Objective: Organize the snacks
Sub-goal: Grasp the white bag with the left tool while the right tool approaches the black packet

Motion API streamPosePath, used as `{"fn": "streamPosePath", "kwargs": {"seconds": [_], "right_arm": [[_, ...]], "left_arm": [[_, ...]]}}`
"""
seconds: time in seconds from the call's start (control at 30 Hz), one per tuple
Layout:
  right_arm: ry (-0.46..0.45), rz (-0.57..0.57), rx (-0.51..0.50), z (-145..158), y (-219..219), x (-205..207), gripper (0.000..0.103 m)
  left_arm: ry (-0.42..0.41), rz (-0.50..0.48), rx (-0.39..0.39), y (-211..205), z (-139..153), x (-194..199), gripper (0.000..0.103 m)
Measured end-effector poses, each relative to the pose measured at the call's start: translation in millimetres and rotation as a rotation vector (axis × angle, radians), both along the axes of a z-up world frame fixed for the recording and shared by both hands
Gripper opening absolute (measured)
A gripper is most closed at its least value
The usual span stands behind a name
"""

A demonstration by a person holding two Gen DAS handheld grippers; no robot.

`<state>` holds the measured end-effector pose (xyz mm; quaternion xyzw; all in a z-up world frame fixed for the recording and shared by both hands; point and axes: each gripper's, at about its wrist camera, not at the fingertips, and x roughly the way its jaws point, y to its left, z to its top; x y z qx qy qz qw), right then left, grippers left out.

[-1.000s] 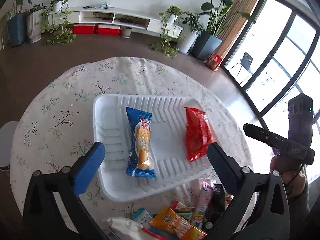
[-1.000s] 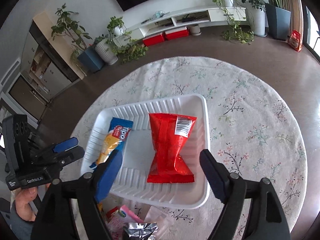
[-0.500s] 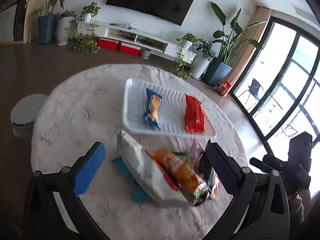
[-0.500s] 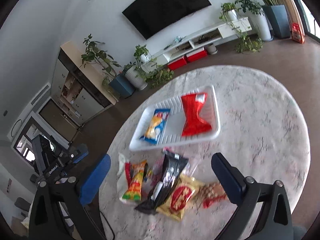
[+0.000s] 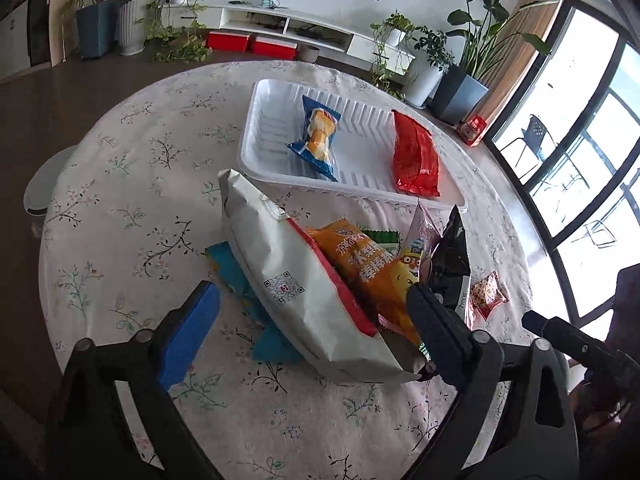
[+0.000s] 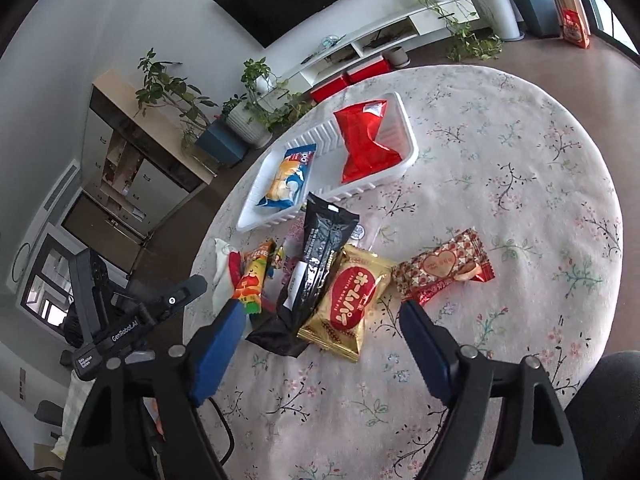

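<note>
I'm looking down on the round table [image 6: 520, 184] with its floral cloth, and the white ribbed tray [image 5: 280, 136] sits on the far half. Inside it, a red packet [image 5: 414, 158] lies toward one end and a blue wrapped pastry [image 5: 318, 138] toward the other, well apart. On the cloth just in front of the tray is the loose snack pile. Biggest there is the white bag [image 5: 304, 284], tilted across a teal packet [image 5: 240, 280]; an orange packet [image 5: 368, 264] leans against it. From my right camera I see a black packet [image 6: 320, 256] overlapping a gold packet [image 6: 352, 300], and a red heart-print packet [image 6: 444, 270] just beside them. My left gripper [image 5: 308, 328] hangs over the white bag, jaws spread wide, holding nothing. My right gripper [image 6: 320, 340] hovers above the gold packet, jaws wide apart too, empty.
</note>
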<state>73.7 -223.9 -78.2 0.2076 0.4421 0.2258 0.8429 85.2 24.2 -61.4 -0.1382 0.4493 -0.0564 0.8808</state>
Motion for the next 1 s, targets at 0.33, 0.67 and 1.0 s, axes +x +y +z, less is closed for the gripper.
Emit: {"fn": "streamPosePath", "kwargs": {"seconds": [0.33,0.67,1.0], "right_arm": [[0.017,0.013,0.014,-4,4,-2,0.080],[0.005,0.018,-0.013,-1,7,-3,0.079],[0.011,0.017,-0.037,-1,9,2,0.074]], "left_arm": [[0.077,-0.023,0.058,-2,-15,26,0.058],[0.073,-0.111,0.123,-8,-13,34,0.038],[0.066,-0.172,0.114,0,-11,30,0.021]]}}
